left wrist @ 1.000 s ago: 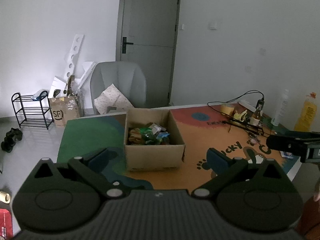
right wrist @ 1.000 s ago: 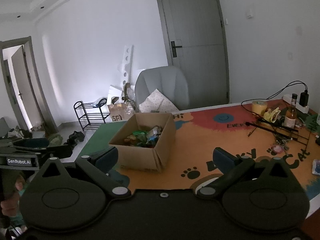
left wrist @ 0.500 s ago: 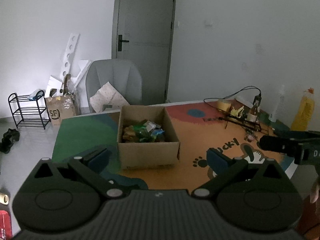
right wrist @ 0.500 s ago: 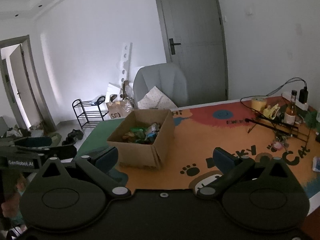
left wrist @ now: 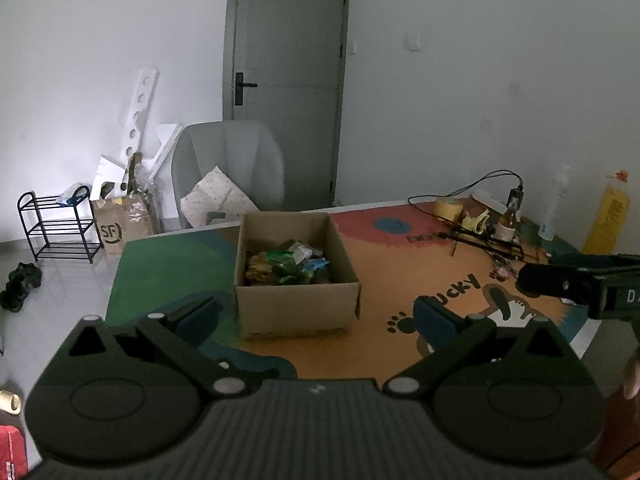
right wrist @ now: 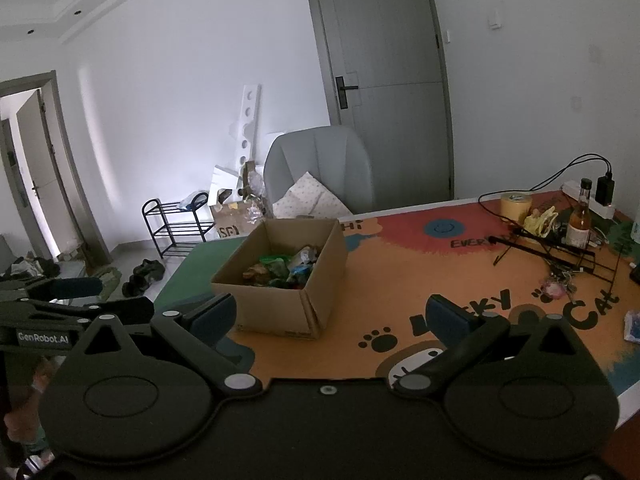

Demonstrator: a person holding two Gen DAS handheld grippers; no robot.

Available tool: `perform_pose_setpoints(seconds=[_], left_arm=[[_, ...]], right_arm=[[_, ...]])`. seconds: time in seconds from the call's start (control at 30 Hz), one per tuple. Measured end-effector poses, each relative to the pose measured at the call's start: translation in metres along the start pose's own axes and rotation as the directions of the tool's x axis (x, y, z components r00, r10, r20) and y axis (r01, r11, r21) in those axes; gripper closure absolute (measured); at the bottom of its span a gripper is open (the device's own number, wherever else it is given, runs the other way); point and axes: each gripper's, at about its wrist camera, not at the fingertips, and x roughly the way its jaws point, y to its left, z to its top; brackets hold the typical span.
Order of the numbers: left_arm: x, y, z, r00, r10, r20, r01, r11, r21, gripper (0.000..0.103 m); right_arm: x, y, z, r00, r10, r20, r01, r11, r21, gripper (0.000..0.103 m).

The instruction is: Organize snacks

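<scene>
The left gripper is spread wide and empty above the near table edge. The right gripper is likewise wide and empty. The cardboard box of snack packets sits on the cartoon-print table mat, at 12 o'clock from the left gripper and 11 o'clock from the right.

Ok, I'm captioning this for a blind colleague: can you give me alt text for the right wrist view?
An open cardboard box of snack packets sits on a colourful cat-print table mat, ahead of the open, empty right gripper. A tape roll, a bottle and cables clutter the far right corner.
</scene>
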Motion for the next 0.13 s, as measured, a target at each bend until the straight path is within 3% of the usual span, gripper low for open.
perform_pose_setpoints(seconds=[0.13], left_arm=[[-0.0007,0.0004,0.0008,1.000,-0.001,0.005,0.001,1.000,0.000,0.000]], right_arm=[[0.0003,0.0005,0.0000,1.000,-0.001,0.000,0.001,1.000,0.003,0.000]])
